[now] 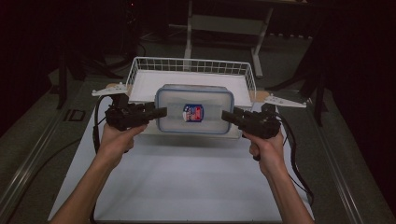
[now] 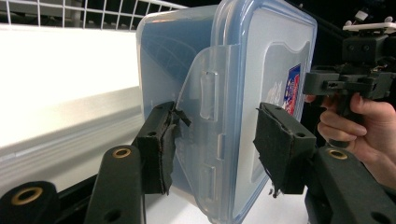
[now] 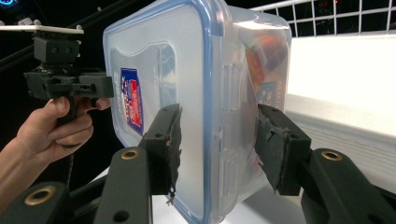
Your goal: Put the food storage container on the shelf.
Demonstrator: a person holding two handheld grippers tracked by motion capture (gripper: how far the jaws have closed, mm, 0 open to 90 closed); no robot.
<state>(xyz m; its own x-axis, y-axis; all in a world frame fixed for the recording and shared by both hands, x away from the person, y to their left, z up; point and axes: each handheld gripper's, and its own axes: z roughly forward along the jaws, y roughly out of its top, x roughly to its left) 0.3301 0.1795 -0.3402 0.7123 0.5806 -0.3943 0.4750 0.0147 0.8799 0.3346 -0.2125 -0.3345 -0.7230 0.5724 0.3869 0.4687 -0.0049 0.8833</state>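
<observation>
A clear plastic container with a blue-rimmed lid and a red and blue sticker hangs level in front of the wire basket. My left gripper is shut on its left end and my right gripper is shut on its right end. In the left gripper view the pads clamp the container across its side latch, one on the base and one on the lid. The right gripper view has the same hold on the container, with a pad against the base. Some coloured contents show through the wall.
A white wire basket with a white floor stands just behind the container. The white tabletop spreads out below and toward me. Table legs and dark floor lie beyond the basket. Cables trail from both grippers.
</observation>
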